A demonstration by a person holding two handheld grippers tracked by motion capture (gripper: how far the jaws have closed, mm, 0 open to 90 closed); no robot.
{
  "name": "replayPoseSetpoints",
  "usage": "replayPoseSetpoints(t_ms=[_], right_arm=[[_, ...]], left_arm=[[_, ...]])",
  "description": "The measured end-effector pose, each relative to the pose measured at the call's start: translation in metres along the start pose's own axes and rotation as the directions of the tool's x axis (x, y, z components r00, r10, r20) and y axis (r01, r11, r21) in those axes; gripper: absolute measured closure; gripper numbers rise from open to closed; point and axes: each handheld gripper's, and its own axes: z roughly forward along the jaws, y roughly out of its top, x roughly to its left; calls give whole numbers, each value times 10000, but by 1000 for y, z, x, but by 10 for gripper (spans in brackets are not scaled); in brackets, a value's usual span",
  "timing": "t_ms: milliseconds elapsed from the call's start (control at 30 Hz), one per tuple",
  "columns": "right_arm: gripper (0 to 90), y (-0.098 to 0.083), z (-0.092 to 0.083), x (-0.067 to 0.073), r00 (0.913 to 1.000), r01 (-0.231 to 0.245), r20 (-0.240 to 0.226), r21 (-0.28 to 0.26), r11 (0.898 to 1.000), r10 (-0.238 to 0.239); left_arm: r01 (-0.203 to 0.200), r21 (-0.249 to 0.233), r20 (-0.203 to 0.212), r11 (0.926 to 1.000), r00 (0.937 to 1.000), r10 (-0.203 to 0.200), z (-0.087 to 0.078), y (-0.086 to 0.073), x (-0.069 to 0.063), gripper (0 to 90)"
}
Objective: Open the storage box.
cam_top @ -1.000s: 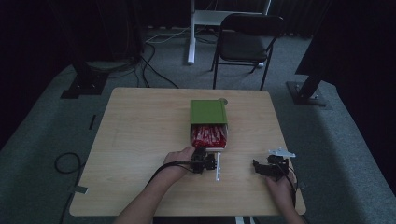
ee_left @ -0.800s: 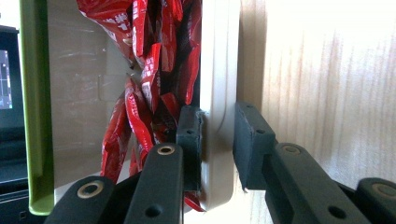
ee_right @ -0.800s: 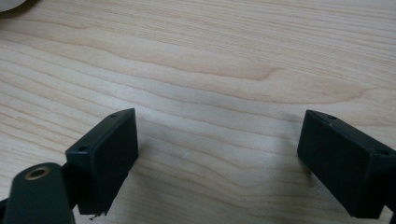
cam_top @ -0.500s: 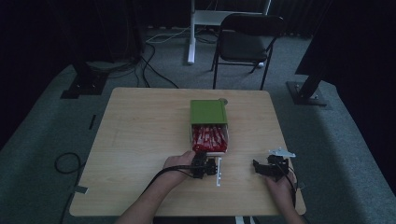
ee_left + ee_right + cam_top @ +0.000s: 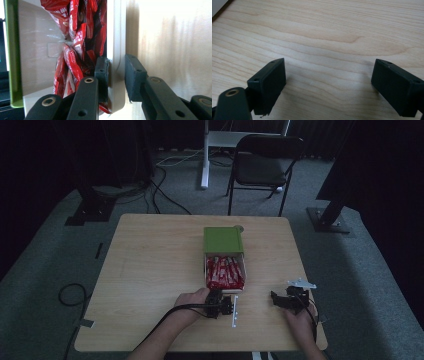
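Reaching in from the near edge, my left gripper (image 5: 116,80) clamped the white tray's (image 5: 115,50) front wall; my right gripper (image 5: 329,87) rested wide open on the table (image 5: 150,270). Beyond, red packets (image 5: 225,272) filled the tray under its green sleeve (image 5: 222,240).

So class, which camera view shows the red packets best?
The left gripper view: the red packets appear close up, print visible, behind the tray wall. The high view shows them small in the tray; the right gripper view shows bare table.
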Motion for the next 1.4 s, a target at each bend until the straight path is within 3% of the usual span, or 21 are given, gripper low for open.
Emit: replayPoseSetpoints(t_ms=[767, 1400], right_arm=[[115, 0, 0, 0, 10000, -1, -1, 1, 10000, 1], [116, 0, 0, 0, 10000, 17, 1, 0, 10000, -17]], left_arm=[[324, -249, 288, 9992, 9991, -317, -16, 4, -12, 758], [210, -240, 456, 9995, 9988, -199, -22, 4, -14, 756]])
